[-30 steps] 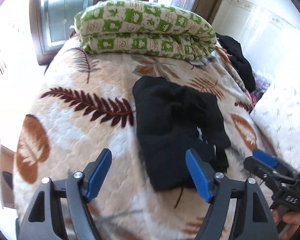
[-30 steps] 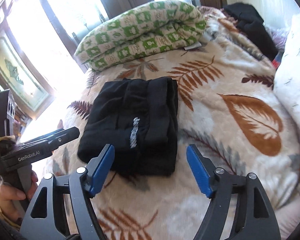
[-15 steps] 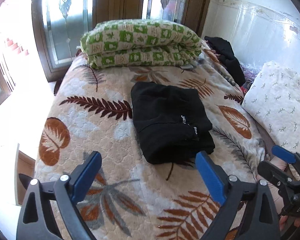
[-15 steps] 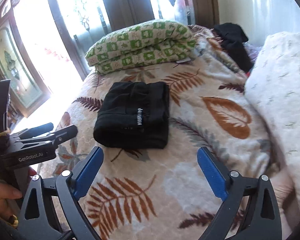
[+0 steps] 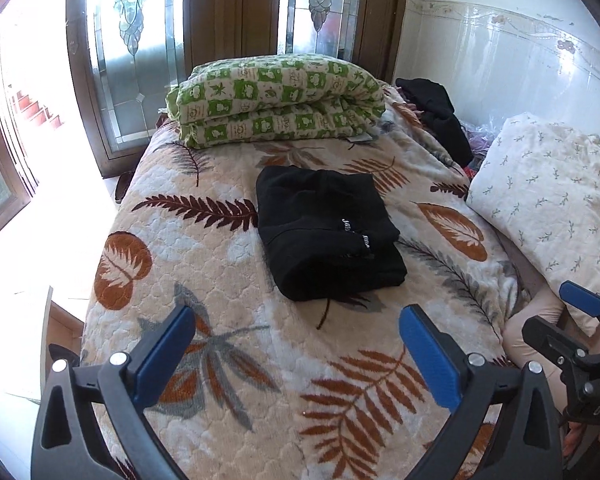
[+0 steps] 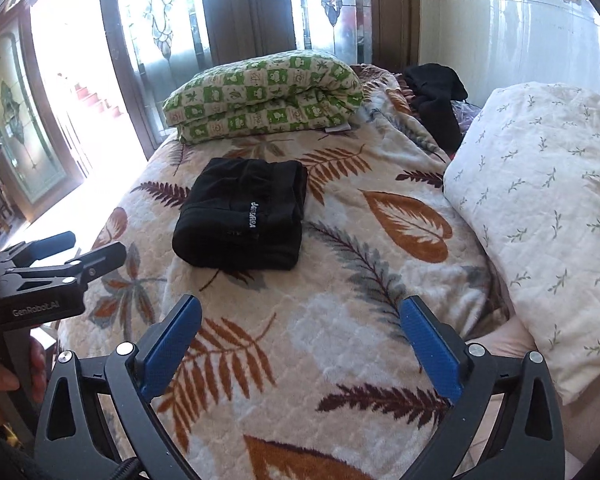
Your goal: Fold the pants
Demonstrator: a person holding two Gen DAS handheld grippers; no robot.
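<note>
On the leaf-print blanket (image 5: 228,360), folded black pants (image 5: 324,236) now farther from both grippers, jaws empty, opening wider.

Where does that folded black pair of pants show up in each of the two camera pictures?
Left wrist view: the folded black pants lie just right of centre, on the leaf-print bedspread.
Right wrist view: the pants lie left of centre, in the upper half.
Shared landmark: the green checked folded quilt, just beyond the pants in both.

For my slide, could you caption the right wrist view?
Folded black pants lie on the leaf-print bedspread; right gripper empty.
</note>
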